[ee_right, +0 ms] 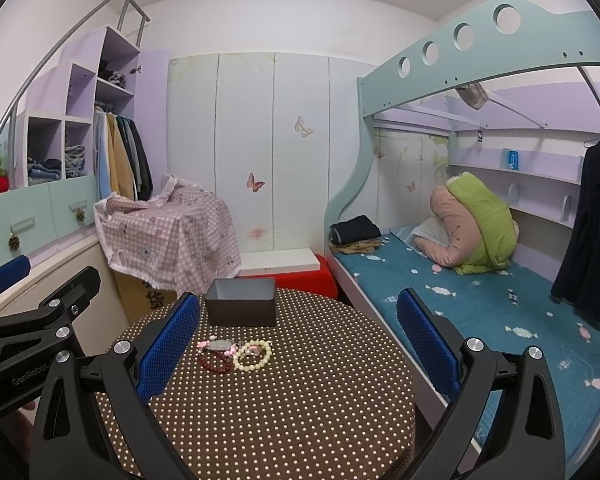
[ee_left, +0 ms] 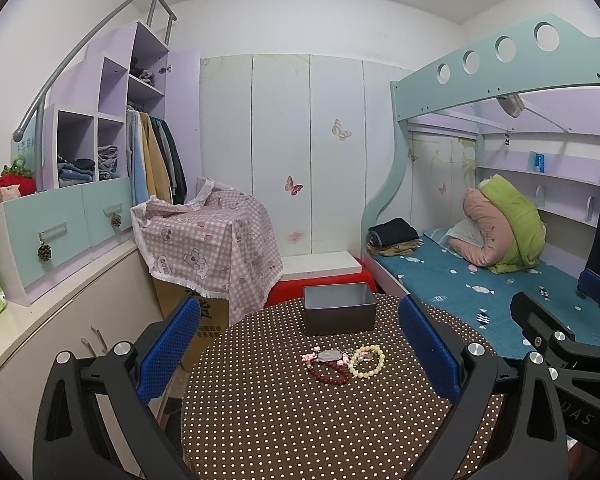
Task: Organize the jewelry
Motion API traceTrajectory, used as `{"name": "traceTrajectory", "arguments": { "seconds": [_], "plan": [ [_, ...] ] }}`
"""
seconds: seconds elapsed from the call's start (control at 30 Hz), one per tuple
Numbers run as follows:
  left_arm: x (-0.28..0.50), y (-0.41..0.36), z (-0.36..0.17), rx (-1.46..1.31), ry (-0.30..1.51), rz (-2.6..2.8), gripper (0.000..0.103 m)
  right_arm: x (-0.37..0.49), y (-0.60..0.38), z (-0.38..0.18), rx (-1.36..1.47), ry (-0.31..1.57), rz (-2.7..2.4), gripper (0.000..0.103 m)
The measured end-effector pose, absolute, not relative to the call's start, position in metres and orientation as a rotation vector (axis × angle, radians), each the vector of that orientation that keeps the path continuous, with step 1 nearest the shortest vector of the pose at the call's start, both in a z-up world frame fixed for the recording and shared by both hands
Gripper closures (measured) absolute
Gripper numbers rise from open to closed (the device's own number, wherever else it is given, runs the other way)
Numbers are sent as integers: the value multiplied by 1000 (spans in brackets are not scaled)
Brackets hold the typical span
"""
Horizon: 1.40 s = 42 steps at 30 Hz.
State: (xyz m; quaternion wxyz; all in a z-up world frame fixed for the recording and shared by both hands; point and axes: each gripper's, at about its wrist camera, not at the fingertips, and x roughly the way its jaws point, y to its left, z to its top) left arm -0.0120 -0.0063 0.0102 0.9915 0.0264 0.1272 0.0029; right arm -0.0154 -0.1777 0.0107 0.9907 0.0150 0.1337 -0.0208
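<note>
Left tool [ee_left: 298,350]: black frame, blue textured finger pads [ee_left: 168,350], jaws spread wide, nothing between them; it hangs above the near half of the worktop. Right tool [ee_right: 298,346]: same build, blue pads [ee_right: 428,344], jaws likewise spread and empty, also above the worktop, offset toward its right edge. Each tool shows at the side of the other's view.

Round worktop under a brown cloth with white polka dots [ee_left: 300,420]. Near its centre lies a small cluster of jewelry, pieces touching or overlapping:
- cream-yellow round-bead bracelet [ee_left: 367,361], right side of cluster
- dark red bead bracelet [ee_left: 329,372], nearest the tools
- pink-and-silver piece with an oval pale stone [ee_left: 327,355], far side of cluster; details too small to tell.

Dark grey rectangular open-top box [ee_left: 339,313] stands at the far edge of the worktop, apart from the cluster; interior looks empty as far as visible.

Beyond the far edge: red stool [ee_right: 312,280]. Right of the worktop: bunk bed with teal sheet [ee_right: 480,304].
</note>
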Motion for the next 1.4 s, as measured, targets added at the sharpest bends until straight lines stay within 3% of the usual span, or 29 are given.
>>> {"name": "traceTrajectory", "arguments": {
  "seconds": [1.4],
  "plan": [
    [69, 2, 1, 58, 272, 16, 7, 72, -172, 1, 27, 333, -41, 7]
  ]
}}
